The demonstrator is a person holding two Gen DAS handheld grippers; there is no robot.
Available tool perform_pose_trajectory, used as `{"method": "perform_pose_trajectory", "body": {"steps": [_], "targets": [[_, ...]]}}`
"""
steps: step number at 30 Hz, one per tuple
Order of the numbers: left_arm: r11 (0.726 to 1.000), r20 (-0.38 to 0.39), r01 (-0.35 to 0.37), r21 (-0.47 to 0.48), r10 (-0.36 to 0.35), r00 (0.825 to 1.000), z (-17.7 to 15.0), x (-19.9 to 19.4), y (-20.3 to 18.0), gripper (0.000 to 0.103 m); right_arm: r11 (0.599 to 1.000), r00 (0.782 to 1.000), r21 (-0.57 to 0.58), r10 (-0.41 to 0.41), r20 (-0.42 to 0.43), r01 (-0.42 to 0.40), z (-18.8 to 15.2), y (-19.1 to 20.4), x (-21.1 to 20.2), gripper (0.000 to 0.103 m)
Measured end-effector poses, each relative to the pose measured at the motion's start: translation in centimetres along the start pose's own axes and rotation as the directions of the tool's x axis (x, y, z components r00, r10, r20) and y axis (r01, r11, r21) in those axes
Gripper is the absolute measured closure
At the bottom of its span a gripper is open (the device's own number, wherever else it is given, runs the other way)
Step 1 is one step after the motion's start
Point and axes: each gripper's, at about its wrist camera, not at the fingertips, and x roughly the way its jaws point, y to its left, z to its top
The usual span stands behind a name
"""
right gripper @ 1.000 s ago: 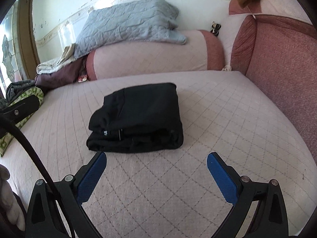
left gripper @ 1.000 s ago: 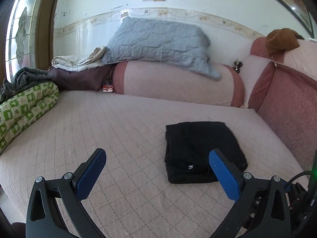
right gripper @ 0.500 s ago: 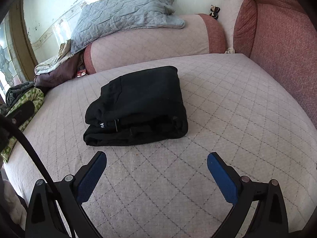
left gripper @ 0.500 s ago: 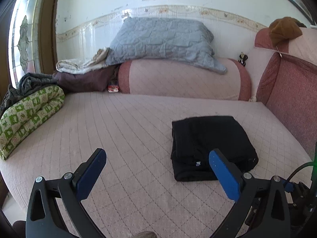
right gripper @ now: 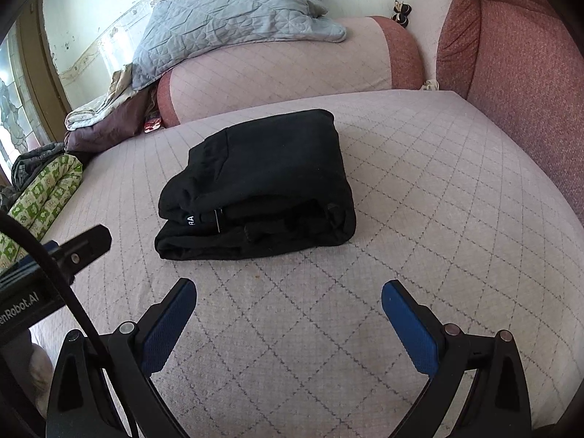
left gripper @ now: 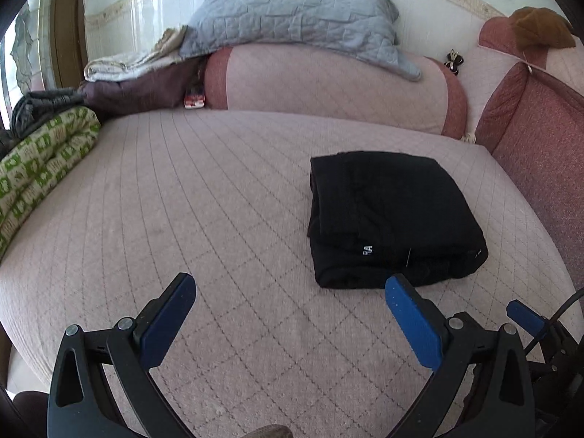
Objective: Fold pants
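The black pants (left gripper: 390,215) lie folded into a thick rectangle on the pink quilted bed; they also show in the right wrist view (right gripper: 262,186), with a small white label on the near edge. My left gripper (left gripper: 290,284) is open and empty, above the bed just in front and left of the pants. My right gripper (right gripper: 288,292) is open and empty, a little in front of the pants' near edge. Neither gripper touches the cloth.
A pink bolster (left gripper: 328,84) with a grey quilted pillow (left gripper: 292,7) on it runs along the back. Red cushions (left gripper: 540,146) line the right side. A green patterned blanket (left gripper: 40,160) and piled cloths (left gripper: 127,76) lie at the left. The left gripper's body (right gripper: 54,252) shows at the right wrist view's left edge.
Both grippers have tilted downward and drawn a little nearer the bed, so the pants sit higher and larger in view. The pants have not moved. Both jaws stay open.
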Motion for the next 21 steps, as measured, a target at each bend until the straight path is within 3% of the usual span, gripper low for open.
{"method": "perform_pose_trajectory", "body": {"steps": [14, 18, 21], "targets": [[1.000, -0.055, 0.021, 0.013, -0.021, 0.998, -0.3, 1.3, 0.0, 0.000, 1.000, 1.000, 0.015, -0.004, -0.020, 0.004, -0.1, -0.1, 0.4, 0.000], [0.996, -0.126, 0.060, -0.068, -0.068, 0.990, -0.1, 3.6, 1.7, 0.000, 1.000, 1.000, 0.030, -0.008, -0.022, 0.008, -0.1, -0.6, 0.5, 0.000], [0.980, -0.200, 0.096, -0.176, -0.131, 0.971, -0.5, 5.9, 3.2, 0.000, 0.999, 1.000, 0.047, -0.008, -0.025, 0.009, 0.0, -1.0, 0.6, 0.000]]}}
